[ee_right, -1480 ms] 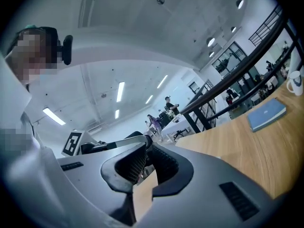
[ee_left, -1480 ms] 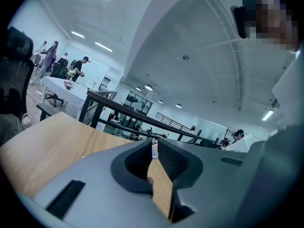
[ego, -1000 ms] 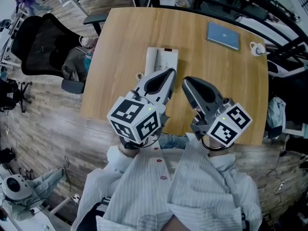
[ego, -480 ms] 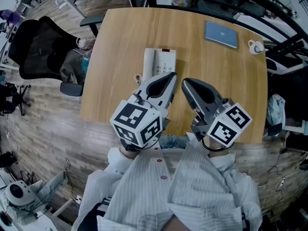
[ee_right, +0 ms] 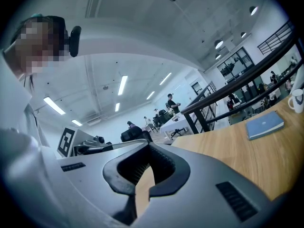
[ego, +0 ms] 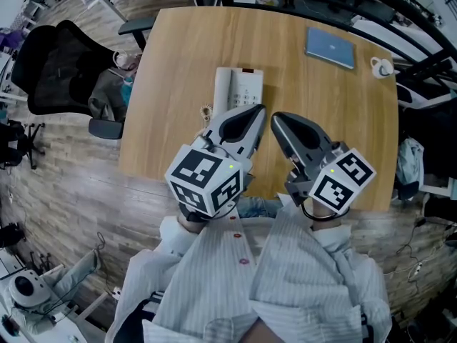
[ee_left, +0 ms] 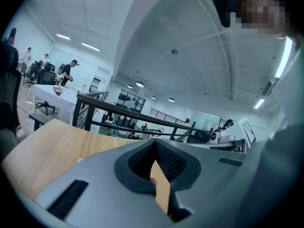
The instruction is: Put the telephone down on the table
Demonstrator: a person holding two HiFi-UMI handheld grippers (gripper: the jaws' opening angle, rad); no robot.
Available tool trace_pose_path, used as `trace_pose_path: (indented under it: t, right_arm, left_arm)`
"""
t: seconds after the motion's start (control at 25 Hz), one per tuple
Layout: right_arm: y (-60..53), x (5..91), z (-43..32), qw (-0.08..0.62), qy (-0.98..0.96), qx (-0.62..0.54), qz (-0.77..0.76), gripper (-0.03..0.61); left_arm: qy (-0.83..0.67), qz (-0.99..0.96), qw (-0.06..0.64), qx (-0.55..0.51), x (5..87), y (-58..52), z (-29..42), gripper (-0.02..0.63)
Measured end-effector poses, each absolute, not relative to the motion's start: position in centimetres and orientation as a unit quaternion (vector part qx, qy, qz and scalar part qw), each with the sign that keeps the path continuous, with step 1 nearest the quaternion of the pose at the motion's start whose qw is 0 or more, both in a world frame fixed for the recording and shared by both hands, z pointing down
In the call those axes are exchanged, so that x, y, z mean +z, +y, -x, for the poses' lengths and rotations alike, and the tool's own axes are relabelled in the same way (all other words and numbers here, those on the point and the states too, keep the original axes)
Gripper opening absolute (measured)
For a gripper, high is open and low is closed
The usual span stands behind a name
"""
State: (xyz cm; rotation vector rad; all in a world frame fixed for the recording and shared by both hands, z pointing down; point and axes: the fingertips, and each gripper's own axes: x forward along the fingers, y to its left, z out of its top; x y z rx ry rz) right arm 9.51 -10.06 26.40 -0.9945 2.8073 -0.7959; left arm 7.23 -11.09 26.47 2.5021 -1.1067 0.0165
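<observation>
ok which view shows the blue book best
The head view: the blue book lies fully visible on the table. The right gripper view catches it at a low angle; the left gripper view misses it.

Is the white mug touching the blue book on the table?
Apart. The head view shows a strip of bare wooden table between the blue book and the white mug.

Head view overhead; gripper views low, upward; table [ego: 178,63] shared
</observation>
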Motion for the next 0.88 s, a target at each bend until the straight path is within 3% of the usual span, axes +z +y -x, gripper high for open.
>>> trace_pose_path:
  t: [0.88]
  right_arm:
    - [-10.2, 28.0, -9.6, 0.028, 0.9, -0.288, 0.327, 0.034]
  left_arm:
    - [-0.41, -0.886, 0.216, 0.01, 27.9, -11.2, -6.3, 0.009]
